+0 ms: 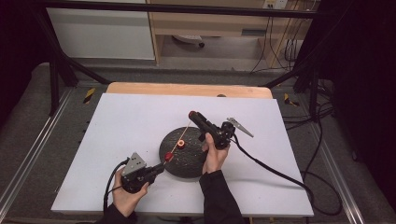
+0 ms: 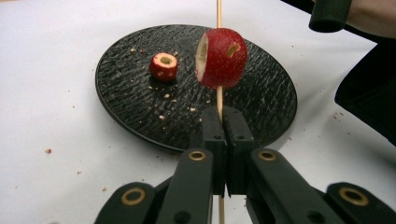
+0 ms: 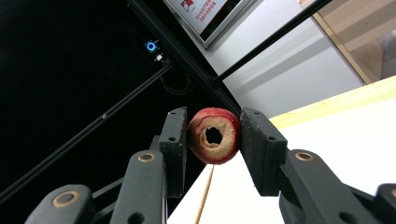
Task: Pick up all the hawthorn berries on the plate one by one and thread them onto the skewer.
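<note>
Three red fruits (image 2: pixel 221 58), one skewer (image 2: pixel 218 98), one plate (image 2: pixel 121 107)

A white sheet covers the table (image 1: pixel 140 116), whose bare wooden edge (image 1: pixel 187 88) shows along the top centre of the high view. Brown crumbs (image 2: pixel 46 150) dot the sheet at the left of the left gripper view. Black frame bars (image 1: pixel 60 60) cross the upper left, a wooden cabinet (image 1: pixel 210 23) stands at top centre, and loose cables (image 1: pixel 322 121) lie on the grey floor at right.

Red-and-white sign (image 3: pixel 198 11) behind the frame, print too small to read
</note>
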Demonstrator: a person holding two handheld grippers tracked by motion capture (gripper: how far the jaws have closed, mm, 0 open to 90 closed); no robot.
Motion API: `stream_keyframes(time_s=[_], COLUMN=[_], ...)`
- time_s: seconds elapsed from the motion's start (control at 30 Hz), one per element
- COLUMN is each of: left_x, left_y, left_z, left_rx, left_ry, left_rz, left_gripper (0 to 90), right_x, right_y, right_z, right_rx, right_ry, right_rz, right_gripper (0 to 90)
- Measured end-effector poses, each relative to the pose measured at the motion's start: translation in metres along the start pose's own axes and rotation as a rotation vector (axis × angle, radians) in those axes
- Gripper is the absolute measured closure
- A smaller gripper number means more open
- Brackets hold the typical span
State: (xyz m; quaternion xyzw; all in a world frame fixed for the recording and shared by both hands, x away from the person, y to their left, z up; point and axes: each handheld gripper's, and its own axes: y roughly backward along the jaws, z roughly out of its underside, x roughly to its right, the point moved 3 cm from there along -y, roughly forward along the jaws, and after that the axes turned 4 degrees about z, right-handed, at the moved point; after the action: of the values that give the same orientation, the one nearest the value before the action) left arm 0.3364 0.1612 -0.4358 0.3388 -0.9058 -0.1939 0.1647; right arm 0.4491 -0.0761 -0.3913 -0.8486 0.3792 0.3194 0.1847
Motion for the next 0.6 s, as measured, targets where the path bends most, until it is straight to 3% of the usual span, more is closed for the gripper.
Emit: stream_keyframes(time_s=[0.6], left_x=[0.0075], left_y=[-0.0097], left_z=[-0.0079], left_rx=[0.037], left_ry=[0.029], left_rz=[-0.028], left_gripper=[88.8], right_x=[0.0003], right_y=[-0.0004], right_z=[0.0061], right_rx=[0.005], right_ry=[-0.02], right_rz=[-0.019], right_gripper=[63.3])
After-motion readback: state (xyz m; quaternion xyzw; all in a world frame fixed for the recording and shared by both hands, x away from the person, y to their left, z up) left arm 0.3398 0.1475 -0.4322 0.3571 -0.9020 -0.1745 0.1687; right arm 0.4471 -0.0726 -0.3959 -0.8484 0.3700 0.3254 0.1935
